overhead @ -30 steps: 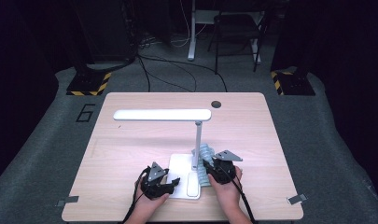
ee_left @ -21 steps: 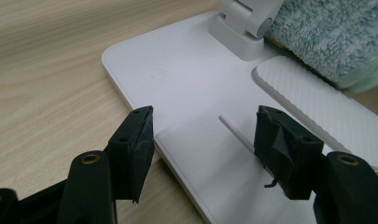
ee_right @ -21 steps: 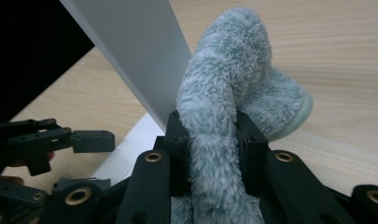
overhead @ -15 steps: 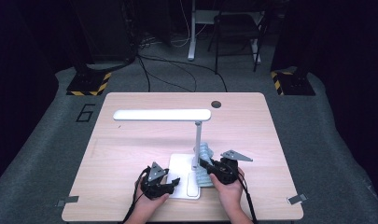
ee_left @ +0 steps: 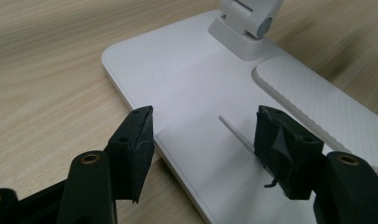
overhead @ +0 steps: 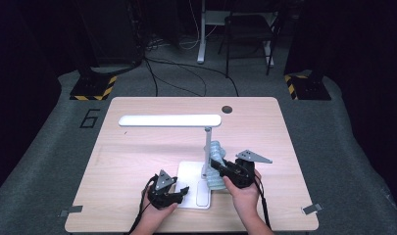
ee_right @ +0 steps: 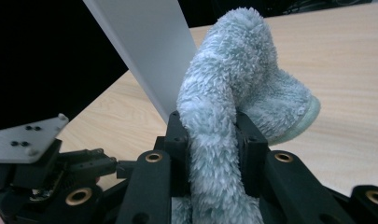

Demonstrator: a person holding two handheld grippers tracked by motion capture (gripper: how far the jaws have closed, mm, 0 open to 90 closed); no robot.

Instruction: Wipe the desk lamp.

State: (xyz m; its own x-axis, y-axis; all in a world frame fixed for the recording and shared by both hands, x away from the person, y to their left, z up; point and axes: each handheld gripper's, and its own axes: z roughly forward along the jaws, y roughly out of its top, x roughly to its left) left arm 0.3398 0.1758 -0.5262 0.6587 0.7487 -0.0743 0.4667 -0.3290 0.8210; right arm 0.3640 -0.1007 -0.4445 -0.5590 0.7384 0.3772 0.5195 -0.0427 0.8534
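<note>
A white desk lamp stands on the wooden table, its flat base (overhead: pixel 191 174) near the front edge, its pole (overhead: pixel 206 149) upright and its long head (overhead: pixel 169 120) level. My right gripper (overhead: pixel 216 166) is shut on a fluffy pale blue cloth (overhead: pixel 217 149) right beside the pole. In the right gripper view the cloth (ee_right: pixel 238 60) bulges up between the jaws of that gripper (ee_right: pixel 210 123), against the pole (ee_right: pixel 149 51). My left gripper (overhead: pixel 183 190) stands open at the base's front left corner. Its jaws straddle the edge of the base (ee_left: pixel 186 79), with nothing gripped by this gripper (ee_left: pixel 205 140).
A textured white pad (ee_left: pixel 317 102) lies set into the base's right side. A round cable hole (overhead: pixel 227 109) sits at the table's far edge. Grey tape tabs (overhead: pixel 311 209) mark the front corners. Chairs, stands and cables lie on the floor beyond.
My right gripper has risen a little with the cloth along the lamp pole. The left gripper has stayed at the base's corner.
</note>
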